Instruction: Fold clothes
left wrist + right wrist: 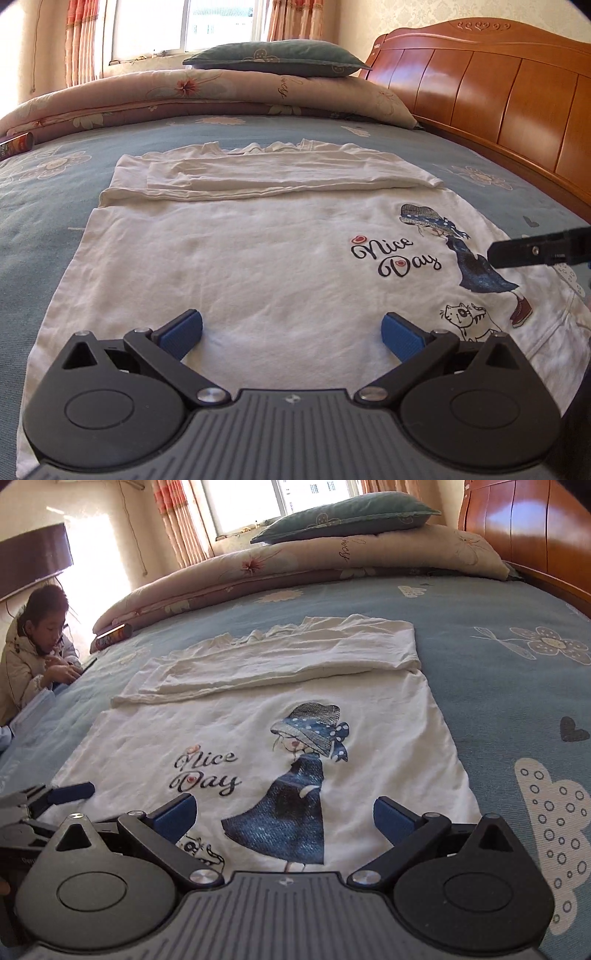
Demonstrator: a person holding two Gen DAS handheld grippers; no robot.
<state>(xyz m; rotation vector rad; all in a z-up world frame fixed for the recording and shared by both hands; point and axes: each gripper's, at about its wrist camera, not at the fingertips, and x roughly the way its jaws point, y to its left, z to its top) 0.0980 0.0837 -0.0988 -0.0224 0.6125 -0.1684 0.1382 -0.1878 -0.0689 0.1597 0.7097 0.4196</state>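
Left gripper (291, 334): blue pads spread wide, holding nothing, over the near hem of the shirt.
Right gripper (284, 818): spread wide too, empty, above the printed girl.
Shirt (236, 258): white, flat on the bed, far part folded across into a band; "Nice Day" print faces up.
Bed (498, 686): blue cover with pale flowers and hearts; shirt lies mid-bed.
Can (114, 635): on its side at the far left of the cover.
Quilt (207, 96): rolled along the far edge, green pillow (277, 59) on top.
Headboard (498, 92): orange wood, right side.
Person (33, 657): at the bed's left edge, in a pale jacket.
Window (218, 26): bright, with striped curtains.
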